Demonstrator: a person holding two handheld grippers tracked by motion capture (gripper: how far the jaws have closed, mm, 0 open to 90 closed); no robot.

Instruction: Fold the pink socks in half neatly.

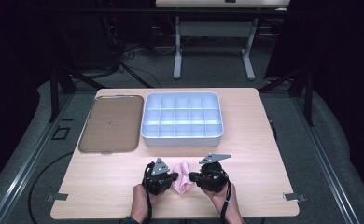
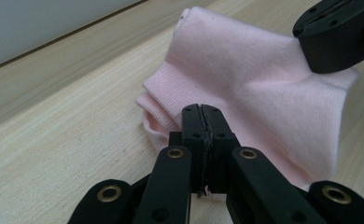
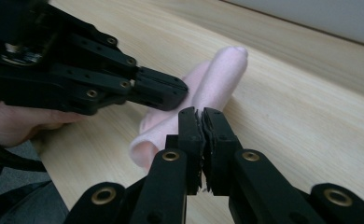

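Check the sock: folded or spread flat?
Folded and bunched. The pink sock is doubled over with its ribbed cuff layered underneath, pinched between the left gripper and right gripper.

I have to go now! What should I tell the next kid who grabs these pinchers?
Left gripper: shut on the near edge of the pink sock.
Right gripper: shut on the sock's other side.
The sock sits on the table between the two hands, partly bunched up.
The divided bin and the brown tray wait behind it, both bare.
Done: both sides pinched.
Left: probably fold or straighten the sock, then put it in a bin slot. Hold tight and move both hands together.
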